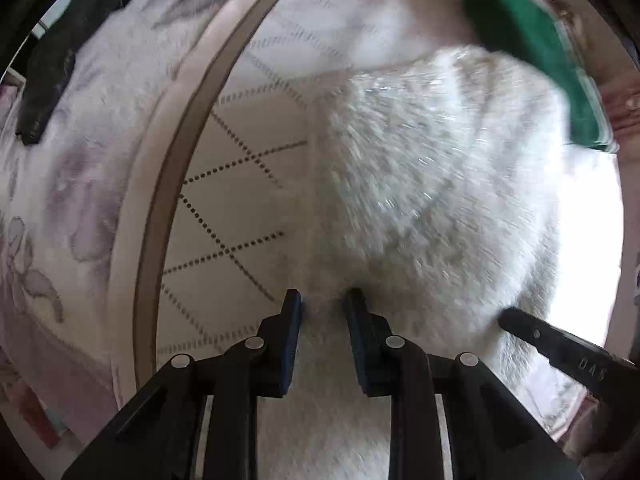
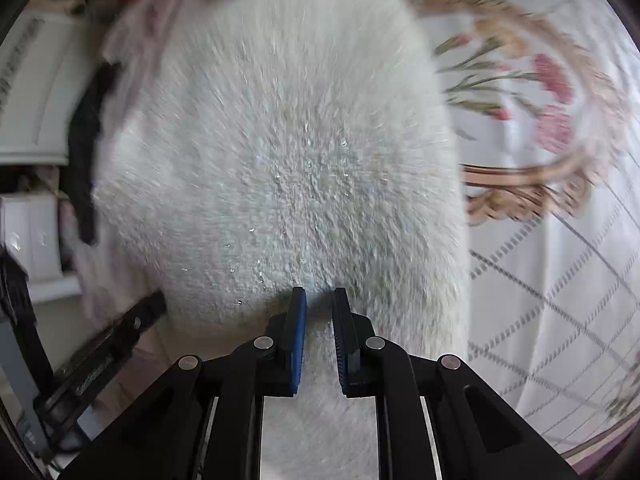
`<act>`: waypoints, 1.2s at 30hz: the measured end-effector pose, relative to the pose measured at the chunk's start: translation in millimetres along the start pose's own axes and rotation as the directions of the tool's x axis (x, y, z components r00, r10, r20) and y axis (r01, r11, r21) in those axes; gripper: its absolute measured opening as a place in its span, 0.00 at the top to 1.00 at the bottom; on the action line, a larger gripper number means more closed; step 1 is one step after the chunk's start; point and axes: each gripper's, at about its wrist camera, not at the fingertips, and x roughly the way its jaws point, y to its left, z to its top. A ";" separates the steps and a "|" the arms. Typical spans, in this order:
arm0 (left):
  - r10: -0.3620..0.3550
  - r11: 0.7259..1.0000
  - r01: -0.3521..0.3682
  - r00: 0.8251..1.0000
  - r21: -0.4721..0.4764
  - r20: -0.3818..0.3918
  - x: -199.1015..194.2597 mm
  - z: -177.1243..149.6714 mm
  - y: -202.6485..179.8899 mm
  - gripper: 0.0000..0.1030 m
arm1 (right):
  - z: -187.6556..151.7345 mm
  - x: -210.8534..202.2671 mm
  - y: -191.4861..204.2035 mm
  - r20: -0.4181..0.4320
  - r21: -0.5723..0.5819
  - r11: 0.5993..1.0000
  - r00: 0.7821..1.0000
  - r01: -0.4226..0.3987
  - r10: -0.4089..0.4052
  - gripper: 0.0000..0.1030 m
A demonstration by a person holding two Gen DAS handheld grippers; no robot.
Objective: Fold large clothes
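A fluffy white garment [image 1: 432, 184] fills the middle and right of the left wrist view and hangs bunched over a quilted bed cover. My left gripper [image 1: 323, 300] pinches a fold of its pile between the blue pads. In the right wrist view the same white garment [image 2: 280, 152] takes up the centre, blurred, and my right gripper [image 2: 320, 298] is shut on a narrow ridge of it. Each view shows a black finger of the other gripper beside the garment: the right gripper [image 1: 560, 344] and the left gripper [image 2: 116, 336].
Under the garment lies a white quilted cover [image 1: 240, 200] with dotted diamond lines, edged by a tan band [image 1: 168, 184] and a pale floral blanket [image 1: 80, 184]. A green cloth [image 1: 532, 52] sits at the upper right, a black garment [image 1: 52, 80] at the upper left. Pink flowers [image 2: 552, 92] pattern the cover.
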 end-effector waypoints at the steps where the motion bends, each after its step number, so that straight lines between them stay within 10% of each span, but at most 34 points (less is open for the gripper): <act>1: -0.012 1.000 0.012 1.000 0.000 -0.004 7.5 2.0 3.5 0.74 | 1.7 13.4 0.0 -0.034 -0.006 1.000 0.999 0.024 -0.025 0.95; 8: -0.030 1.000 0.030 0.999 0.002 0.011 -16.0 -2.5 11.2 0.72 | 28.2 35.1 24.9 -0.111 -0.088 0.982 0.978 0.167 -0.176 1.00; 12: -0.163 0.987 0.164 0.984 0.004 0.075 -62.7 -2.3 9.4 0.73 | 28.8 -11.7 19.5 -0.088 -0.038 0.999 0.996 -0.001 -0.003 1.00; 16: -0.162 0.987 0.161 0.986 -0.023 -0.025 -3.4 4.7 7.7 0.70 | 32.4 -12.6 13.0 -0.145 -0.023 0.988 0.978 -0.155 0.150 1.00; 23: -0.177 0.984 0.177 0.984 -0.011 -0.019 9.7 20.2 13.2 0.69 | 32.7 42.5 15.2 -0.179 -0.038 0.999 0.984 0.001 -0.008 1.00; 26: -0.217 0.976 0.217 0.976 -0.009 0.006 -32.9 -2.0 24.4 0.69 | 23.4 30.3 9.5 -0.168 -0.035 0.997 0.984 -0.061 0.055 1.00; 31: -0.304 0.952 0.306 0.951 -0.026 0.051 -100.3 -53.7 64.7 0.63 | -34.4 -41.7 -35.9 -0.116 -0.017 0.981 0.975 -0.194 0.191 0.39; 36: -0.253 0.965 0.245 0.965 -0.098 -0.076 -85.4 -137.8 100.2 0.60 | -120.2 -62.2 -84.0 -0.139 0.031 0.988 0.979 -0.148 0.151 0.34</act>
